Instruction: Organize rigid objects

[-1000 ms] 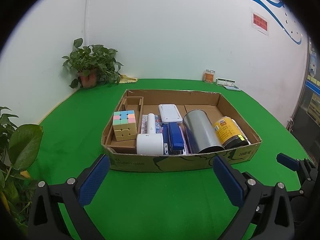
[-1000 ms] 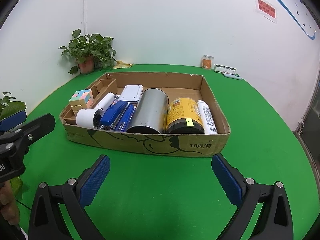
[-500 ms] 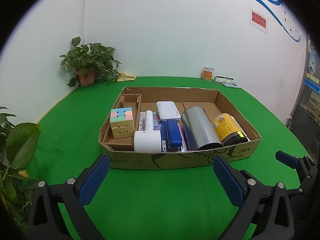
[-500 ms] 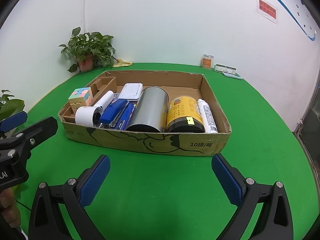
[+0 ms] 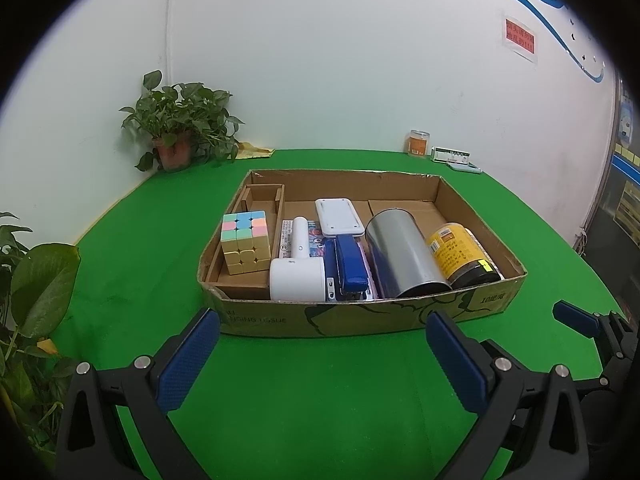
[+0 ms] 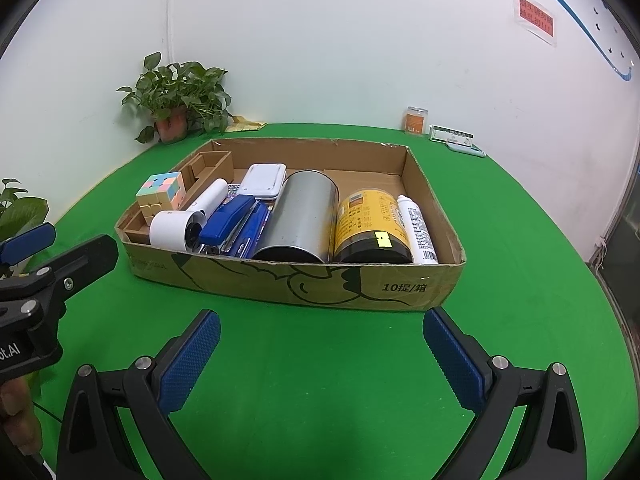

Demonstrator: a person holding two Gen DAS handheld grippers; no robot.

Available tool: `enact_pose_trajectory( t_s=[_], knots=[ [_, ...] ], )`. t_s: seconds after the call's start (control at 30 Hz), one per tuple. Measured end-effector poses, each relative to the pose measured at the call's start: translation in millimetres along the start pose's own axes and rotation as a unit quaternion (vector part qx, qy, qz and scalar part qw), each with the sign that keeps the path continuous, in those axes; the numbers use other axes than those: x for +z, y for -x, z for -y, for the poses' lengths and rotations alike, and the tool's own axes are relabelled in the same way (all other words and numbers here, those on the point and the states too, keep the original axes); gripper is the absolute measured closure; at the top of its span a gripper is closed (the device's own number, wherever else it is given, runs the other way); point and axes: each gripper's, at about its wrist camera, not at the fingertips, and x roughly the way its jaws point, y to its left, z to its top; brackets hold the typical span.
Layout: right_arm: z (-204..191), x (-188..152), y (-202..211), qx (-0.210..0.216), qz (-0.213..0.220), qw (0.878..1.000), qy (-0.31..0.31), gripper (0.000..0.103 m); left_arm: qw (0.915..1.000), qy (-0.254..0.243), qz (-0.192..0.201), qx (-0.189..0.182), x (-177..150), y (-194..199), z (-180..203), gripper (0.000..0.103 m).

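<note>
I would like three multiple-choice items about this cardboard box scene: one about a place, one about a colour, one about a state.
1. Where is the puzzle cube?
A. in the cardboard box, at its left end
B. on the green table
C. on the steel cylinder

2. What colour is the stapler?
A. red
B. blue
C. white

3. How is the left gripper?
A. shut on the yellow can
B. shut and empty
C. open and empty

Answers: 1 A, it stands in the wooden divider by the left wall. 2 B, its body is blue. 3 C, its jaws stand wide apart above bare cloth.
</note>
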Motion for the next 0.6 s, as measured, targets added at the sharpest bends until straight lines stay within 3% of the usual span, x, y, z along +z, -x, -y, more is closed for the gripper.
enact_pose_trajectory(
  t_s=[0.6],
  knots=[
    [-3.8, -0.1, -0.2, -0.004, 0.001, 1.0, -0.005, 0.001, 0.9998, -0.019, 0.003, -0.001, -2.4, -5.7, -0.4, 0.0]
  ],
)
